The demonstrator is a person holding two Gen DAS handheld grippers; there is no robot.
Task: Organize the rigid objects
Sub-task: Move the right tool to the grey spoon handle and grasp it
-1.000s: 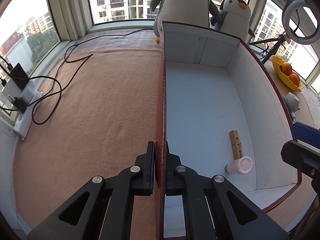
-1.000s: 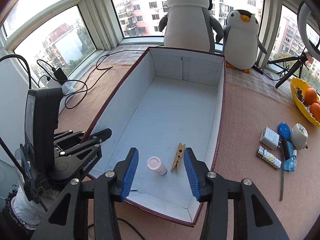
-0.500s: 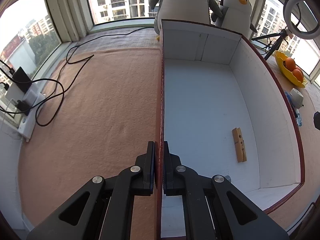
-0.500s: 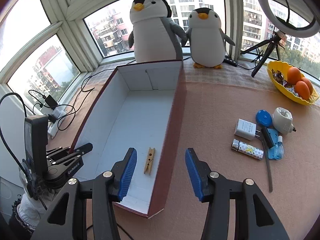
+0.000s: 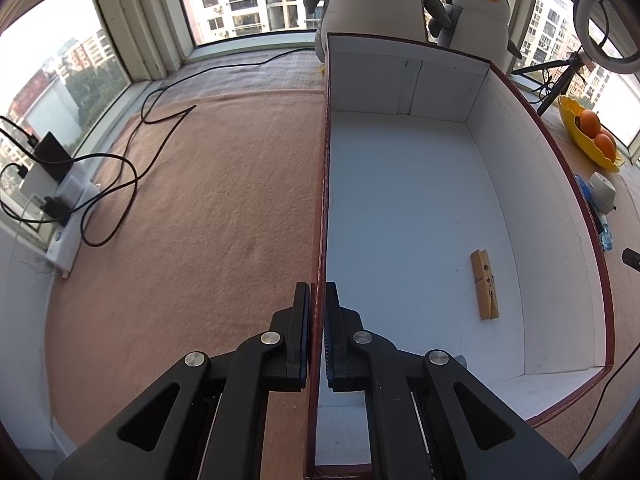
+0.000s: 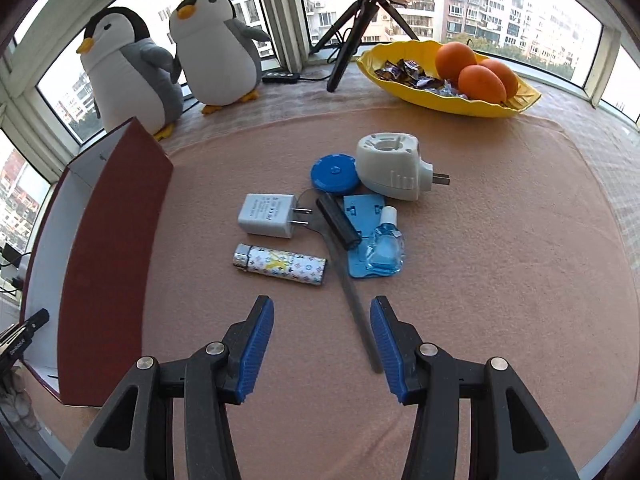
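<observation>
My left gripper [image 5: 317,312] is shut on the near left wall of the dark red box [image 5: 322,208], whose inside is white. A wooden clothespin [image 5: 485,285] lies on the box floor. My right gripper [image 6: 322,334] hangs open over the mat, just in front of a cluster of small objects: a patterned lighter [image 6: 280,265], a white charger [image 6: 267,215], a blue round lid [image 6: 334,173], a white plug-in device [image 6: 390,166], a blue bottle [image 6: 386,250] on a blue card, and a long grey file [image 6: 352,288] whose tip lies by the right pad. The box [image 6: 108,240] stands at the left.
Two plush penguins [image 6: 176,60] stand at the back by the window. A yellow dish [image 6: 448,76] holds oranges and sweets. A tripod [image 6: 360,20] rises behind it. A power strip [image 5: 60,204] with cables lies at the left edge of the mat.
My right gripper swung right, from over the box to above the cluster of small objects. The pink-capped bottle in the box is no longer seen. The left gripper kept its hold.
</observation>
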